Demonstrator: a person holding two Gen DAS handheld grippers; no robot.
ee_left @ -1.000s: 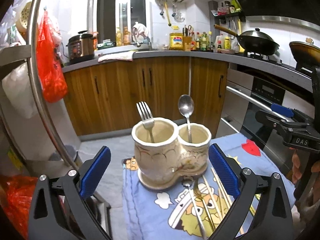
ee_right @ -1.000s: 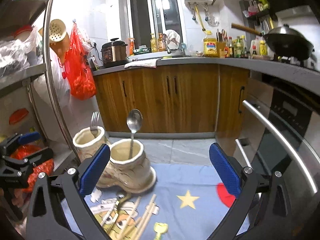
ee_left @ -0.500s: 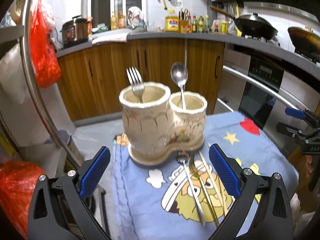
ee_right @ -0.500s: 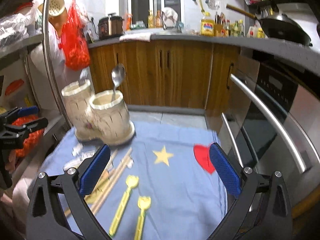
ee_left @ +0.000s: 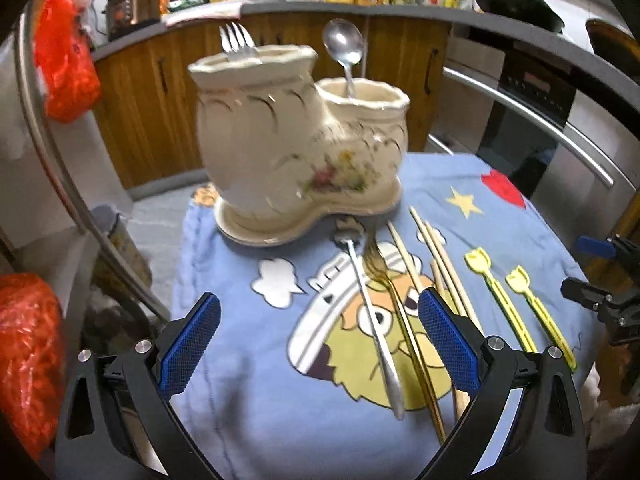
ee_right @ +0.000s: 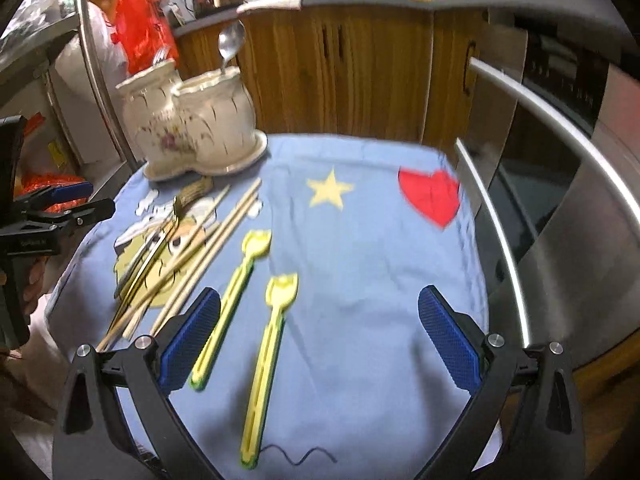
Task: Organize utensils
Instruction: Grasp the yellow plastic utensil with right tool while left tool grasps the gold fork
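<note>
hovering wide open and empty, the right gripper (ee_right: pixel 318 344) frames two yellow forks (ee_right: pixel 264 360) lying just ahead between its fingers, long axes running away from it, so this hand seems nearer them. the left gripper (ee_left: pixel 316 344), equally spread and empty, faces a loose spoon (ee_left: pixel 370 316), a gold fork (ee_left: pixel 394 312) and several chopsticks (ee_left: pixel 436 256), count unclear. beyond stands the two-cup holder (ee_left: pixel 296 140) with one fork (ee_left: pixel 237 40) and one spoon (ee_left: pixel 345 50).

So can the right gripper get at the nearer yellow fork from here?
Probably yes: the right gripper is open, the yellow fork lies flat on the cloth between its fingers, nothing covering it.
</note>
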